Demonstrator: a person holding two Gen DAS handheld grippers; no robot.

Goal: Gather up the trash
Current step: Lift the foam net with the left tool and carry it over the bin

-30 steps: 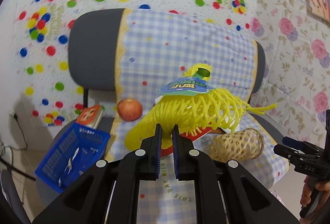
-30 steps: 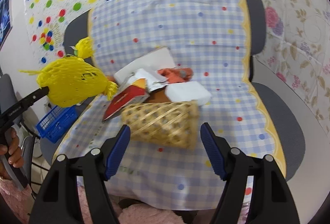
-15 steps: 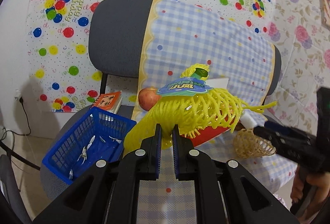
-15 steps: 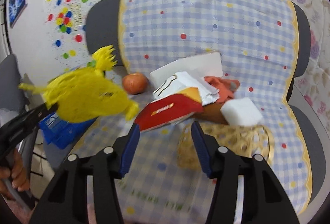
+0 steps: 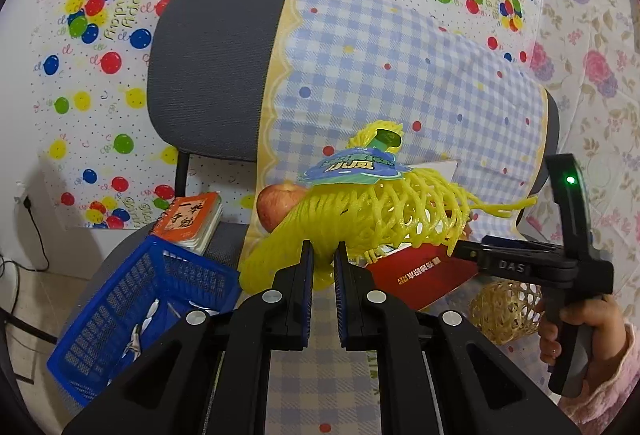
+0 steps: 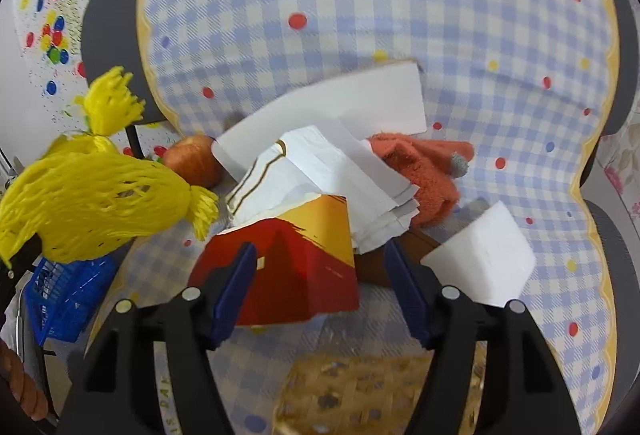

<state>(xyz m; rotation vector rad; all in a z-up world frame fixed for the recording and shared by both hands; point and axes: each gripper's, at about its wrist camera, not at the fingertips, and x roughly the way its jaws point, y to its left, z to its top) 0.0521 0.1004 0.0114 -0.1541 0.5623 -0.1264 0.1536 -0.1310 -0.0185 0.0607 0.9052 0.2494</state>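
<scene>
My left gripper [image 5: 321, 267] is shut on a yellow foam fruit net [image 5: 360, 219] with a blue-green label, held in the air above the chair seat; the net also shows at the left of the right wrist view [image 6: 88, 203]. My right gripper [image 6: 320, 275] is open, its fingers on either side of a red and gold paper carton [image 6: 288, 267] lying on the checked cloth [image 6: 360, 15]. The carton also shows in the left wrist view [image 5: 420, 275], under the right gripper [image 5: 472, 259]. White papers [image 6: 328, 171] lie behind the carton.
A blue plastic basket [image 5: 132, 315] sits at the seat's left edge, also in the right wrist view [image 6: 64, 299]. An apple [image 6: 192, 163], an orange cloth [image 6: 420, 171], a white foam block [image 6: 484, 259], a wicker basket [image 6: 360, 391] and a small orange book [image 5: 192, 219] lie on the chair.
My right gripper has moved forward and down over the wicker basket, so its fingers now flank the red carton. My left gripper has carried the yellow net leftward, towards the blue basket.
</scene>
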